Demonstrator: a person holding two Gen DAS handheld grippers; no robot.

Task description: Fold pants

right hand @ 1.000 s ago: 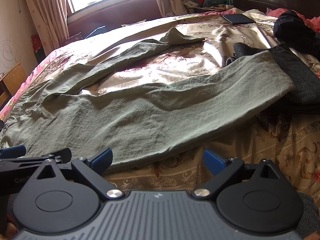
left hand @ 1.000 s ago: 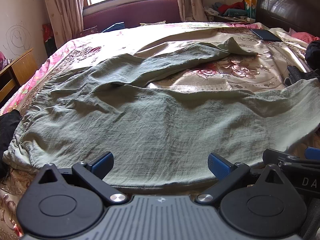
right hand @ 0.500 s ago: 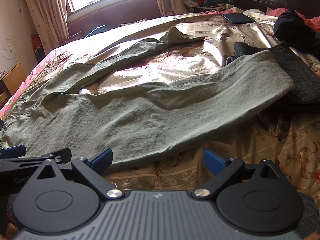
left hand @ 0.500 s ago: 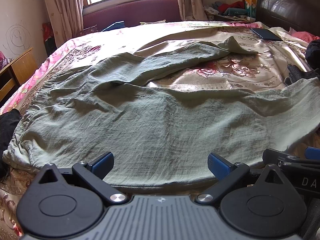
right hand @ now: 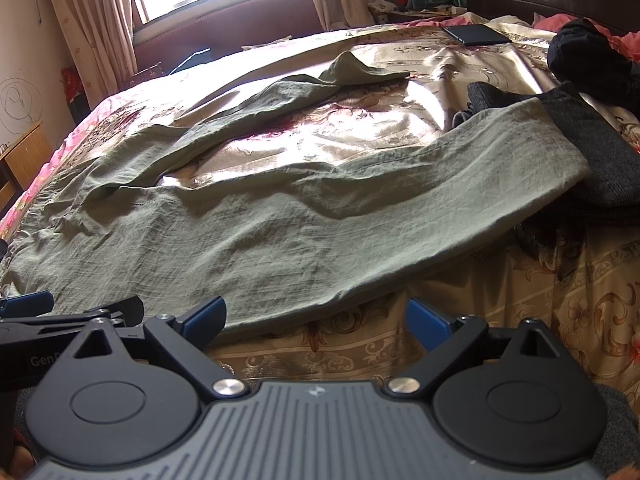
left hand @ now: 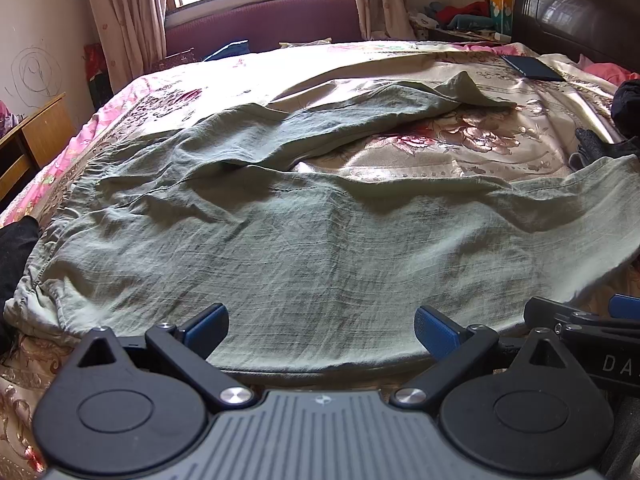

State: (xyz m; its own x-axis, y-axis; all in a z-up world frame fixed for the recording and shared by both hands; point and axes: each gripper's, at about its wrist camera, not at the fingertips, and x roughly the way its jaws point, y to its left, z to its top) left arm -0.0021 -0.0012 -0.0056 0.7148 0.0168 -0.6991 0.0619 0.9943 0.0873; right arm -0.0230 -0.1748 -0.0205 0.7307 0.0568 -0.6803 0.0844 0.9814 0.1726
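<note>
Olive green pants (left hand: pixel 304 248) lie spread on the bed, waistband at the left, the two legs splayed apart toward the right; they also show in the right wrist view (right hand: pixel 280 232). The near leg runs along the bed's front edge, the far leg (left hand: pixel 360 108) angles to the back. My left gripper (left hand: pixel 320 326) is open and empty, just short of the near leg's front edge. My right gripper (right hand: pixel 316 320) is open and empty, at the same edge further right. Each gripper's side shows in the other's view.
The bed has a floral beige cover (right hand: pixel 520 320). A dark grey knit garment (right hand: pixel 592 152) lies under the near leg's cuff, black clothing (right hand: pixel 588 56) behind it. A dark tablet (left hand: pixel 530 67) lies at the back right. A wooden desk (left hand: pixel 36 136) stands at the left.
</note>
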